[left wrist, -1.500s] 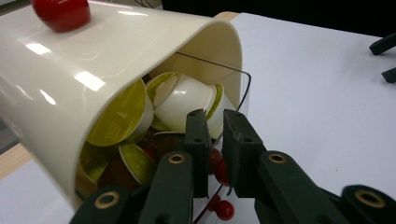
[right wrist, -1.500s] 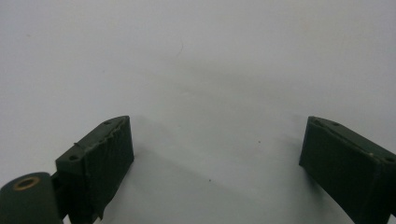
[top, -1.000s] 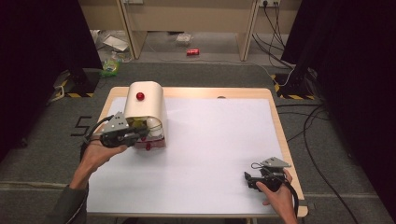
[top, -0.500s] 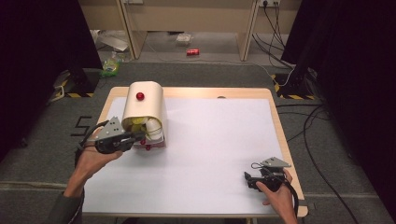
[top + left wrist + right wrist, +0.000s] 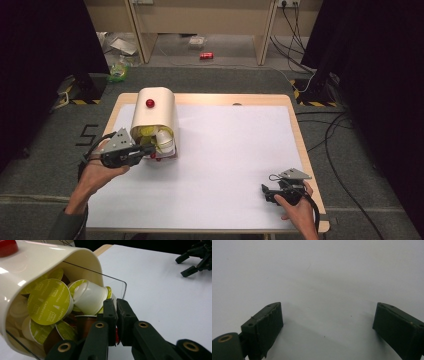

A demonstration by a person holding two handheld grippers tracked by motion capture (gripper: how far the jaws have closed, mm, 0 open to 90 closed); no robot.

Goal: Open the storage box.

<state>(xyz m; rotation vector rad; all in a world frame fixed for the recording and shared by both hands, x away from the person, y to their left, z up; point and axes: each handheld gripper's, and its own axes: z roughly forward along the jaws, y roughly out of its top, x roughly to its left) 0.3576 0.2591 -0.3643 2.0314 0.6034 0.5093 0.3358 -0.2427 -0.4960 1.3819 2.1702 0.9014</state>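
Lying on its side just ahead of the closed left gripper [image 5: 116, 305], the capsule container [image 5: 152, 116] points its open mouth toward it, while the open right gripper [image 5: 272, 192] rests well apart.

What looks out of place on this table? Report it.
The cream plastic container with a red knob lies tipped on its side, coffee capsules with yellow-green lids crowding its open mouth. The left hand-held gripper is shut at that mouth, gripping something thin and red.
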